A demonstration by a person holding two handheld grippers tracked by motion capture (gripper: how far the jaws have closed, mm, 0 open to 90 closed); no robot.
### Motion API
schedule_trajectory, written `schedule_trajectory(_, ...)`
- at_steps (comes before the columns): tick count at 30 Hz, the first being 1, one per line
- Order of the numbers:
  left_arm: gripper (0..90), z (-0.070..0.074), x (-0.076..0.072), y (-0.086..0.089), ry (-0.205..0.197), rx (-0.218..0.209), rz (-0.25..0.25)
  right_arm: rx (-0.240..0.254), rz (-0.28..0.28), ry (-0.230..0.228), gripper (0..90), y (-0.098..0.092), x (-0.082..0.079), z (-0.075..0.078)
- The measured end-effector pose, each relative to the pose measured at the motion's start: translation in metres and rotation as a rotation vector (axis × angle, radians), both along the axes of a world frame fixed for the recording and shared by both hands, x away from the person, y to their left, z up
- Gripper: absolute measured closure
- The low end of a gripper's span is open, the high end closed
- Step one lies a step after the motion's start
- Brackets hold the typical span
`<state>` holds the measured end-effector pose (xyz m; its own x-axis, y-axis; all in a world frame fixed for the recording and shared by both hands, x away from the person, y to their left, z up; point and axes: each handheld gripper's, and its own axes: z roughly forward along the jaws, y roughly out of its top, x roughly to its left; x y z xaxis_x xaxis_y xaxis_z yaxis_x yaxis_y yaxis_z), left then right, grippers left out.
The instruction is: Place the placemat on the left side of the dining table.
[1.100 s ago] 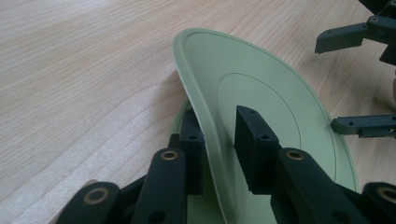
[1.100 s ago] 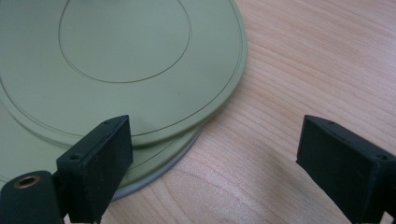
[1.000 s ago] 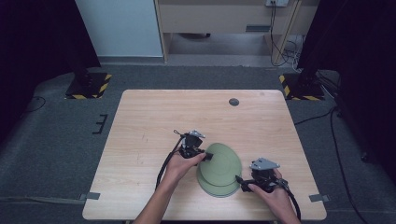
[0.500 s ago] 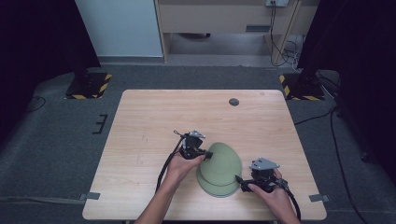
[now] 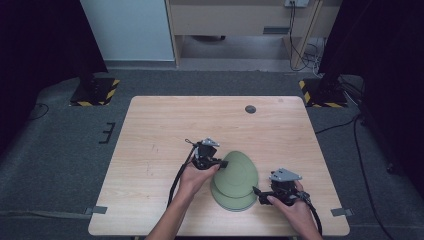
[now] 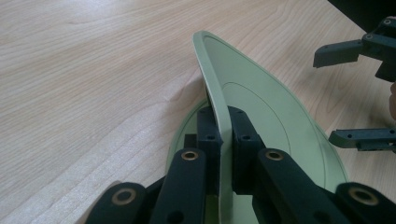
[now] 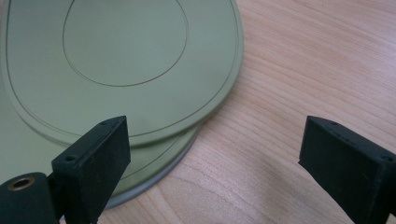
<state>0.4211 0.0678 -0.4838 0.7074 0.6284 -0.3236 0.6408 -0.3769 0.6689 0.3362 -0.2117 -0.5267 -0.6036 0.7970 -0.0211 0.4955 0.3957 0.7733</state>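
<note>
Two green plates [image 5: 235, 187] lie stacked near the front edge of the wooden table [image 5: 165, 130], and we see nothing on either of them. The top plate [image 6: 261, 112] is tilted up on its left side, its rim pinched between the pads of our left gripper [image 6: 223, 140], whose jaws have just been closing and now clamp that rim from both sides. The lower plate [image 7: 154, 161] rests flat on the wood, its edge peeking out under the raised one. Our right gripper [image 7: 212, 158] sits just beside the stack on its right, jaws spread wide with bare tabletop between them and one pad hanging over the plates' rim, gripping nothing. One small dark round disc [image 5: 250, 109] lies well apart near the far edge. Nothing stands between the grippers and the plates. Cables [image 5: 176, 180] trail back from both grippers toward us.
</note>
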Motion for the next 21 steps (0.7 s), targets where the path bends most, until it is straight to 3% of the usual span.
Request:
schedule_trajectory(11, 85.0, 0.011, 0.000, 0.004, -0.012, -0.028, -0.005, 0.037, -0.045, -0.012, 8.8, -0.012, 0.003, 0.004)
schedule_trajectory(21, 85.1, 0.013, 0.000, 0.006, -0.014, -0.028, -0.006, 0.047, -0.075, -0.009, 8.8, -0.019, 0.006, 0.005)
